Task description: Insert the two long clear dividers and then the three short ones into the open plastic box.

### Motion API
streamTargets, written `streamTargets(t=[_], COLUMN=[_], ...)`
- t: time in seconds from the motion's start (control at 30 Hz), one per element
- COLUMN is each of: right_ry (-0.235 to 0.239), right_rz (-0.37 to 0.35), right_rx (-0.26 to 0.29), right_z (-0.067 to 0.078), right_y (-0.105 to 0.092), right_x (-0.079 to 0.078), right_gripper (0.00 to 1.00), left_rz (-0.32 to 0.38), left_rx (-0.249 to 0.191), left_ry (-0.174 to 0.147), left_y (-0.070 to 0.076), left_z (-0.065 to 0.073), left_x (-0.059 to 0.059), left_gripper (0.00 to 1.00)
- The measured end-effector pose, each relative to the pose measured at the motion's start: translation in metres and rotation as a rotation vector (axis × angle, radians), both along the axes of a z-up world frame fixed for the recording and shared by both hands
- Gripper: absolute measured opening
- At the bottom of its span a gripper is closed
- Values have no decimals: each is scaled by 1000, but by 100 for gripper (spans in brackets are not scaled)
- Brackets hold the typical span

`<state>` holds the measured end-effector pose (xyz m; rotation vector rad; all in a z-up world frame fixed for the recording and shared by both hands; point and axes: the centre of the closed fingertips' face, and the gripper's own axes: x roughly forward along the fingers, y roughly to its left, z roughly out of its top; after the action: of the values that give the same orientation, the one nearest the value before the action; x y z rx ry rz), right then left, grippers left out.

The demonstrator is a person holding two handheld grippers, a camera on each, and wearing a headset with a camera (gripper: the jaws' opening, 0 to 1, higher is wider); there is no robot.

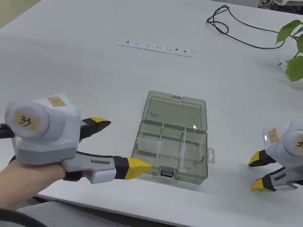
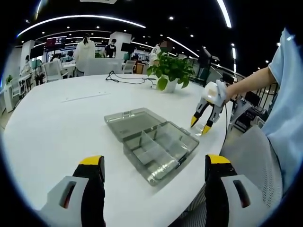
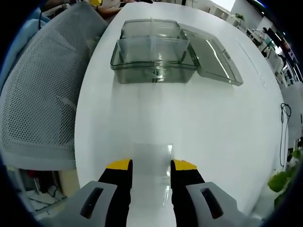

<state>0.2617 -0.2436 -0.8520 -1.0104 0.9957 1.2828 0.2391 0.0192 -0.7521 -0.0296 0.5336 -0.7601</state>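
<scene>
- My left gripper (image 1: 118, 144) is nearest, low over the front edge of the white worktop (image 1: 85, 75). Its yellow-tipped jaws are spread wide with nothing between them. I judge it is open and aimed at the box to steady it, not to carry anything.
- My right gripper (image 1: 257, 171) hovers off to the box's right side, well apart from it. In the right gripper view its jaws stand at a narrow gap. A faint clear rectangular pane (image 3: 151, 158) seems to lie between them, with a glint at its far edge. It may be one of the short dividers, but I cannot tell whether the jaws grip it.
- Between the two grippers, near the front edge, stands the translucent grey plastic box (image 1: 189, 172), latch side toward me. That placement looks handy for lowering parts straight in from above.
- Inside it two long clear dividers (image 1: 182, 147) stand upright, running front to back and splitting the tray into three lanes. I make out no short cross pieces in the lanes, though clear on clear is hard to read. By my reckoning the three short ones are left to do.
- The box's hinged lid (image 1: 175, 111) lies flat on the worktop behind it, open and holding nothing.
- Far off are a white power strip (image 1: 155, 48), a black looped cable (image 1: 227, 23) and green plant leaves (image 1: 294, 47), all well away from the work.
</scene>
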Motion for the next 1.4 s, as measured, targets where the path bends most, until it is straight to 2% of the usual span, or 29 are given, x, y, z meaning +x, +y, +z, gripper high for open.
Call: streamTargets(t=[0.43, 0.63, 0.67, 0.83, 0.9, 1.0, 1.1, 1.13, 1.2, 1.23, 1.4], right_ry=[-26, -71, -93, -131, -150, -182, -209, -222, -242, -247, -291], right_rz=[-22, -12, -11, -8, -7, -5, 7, 9, 31, 33, 68], right_rx=[32, 58, 72, 106, 130, 164, 190, 195, 204, 209, 250], right_z=[9, 23, 27, 44, 48, 64, 73, 80, 84, 87, 114], right_y=[4, 12, 15, 27, 32, 42, 50, 54, 56, 59, 79], right_x=[4, 7, 9, 9, 11, 11, 11, 10, 17, 17, 11], right_gripper=[33, 33, 33, 33, 33, 33, 33, 33, 33, 33, 33], left_rz=[-6, -2, 0, -8, -12, -18, -31, -35, -43, -54, -74], left_rx=[-4, -28, -33, -44, -57, -88, -115, -129, -158, -167, -241], left_ry=[2, 10, 15, 22, 28, 44, 59, 66, 91, 89, 129], left_y=[-4, -8, -9, -17, -22, -31, -44, -50, -62, -67, -92], left_z=[0, 1, 1, 2, 3, 4, 7, 8, 10, 12, 22], left_x=[1, 3, 3, 5, 5, 7, 9, 10, 12, 13, 19], left_gripper=[88, 87, 87, 85, 84, 79, 75, 74, 69, 67, 57])
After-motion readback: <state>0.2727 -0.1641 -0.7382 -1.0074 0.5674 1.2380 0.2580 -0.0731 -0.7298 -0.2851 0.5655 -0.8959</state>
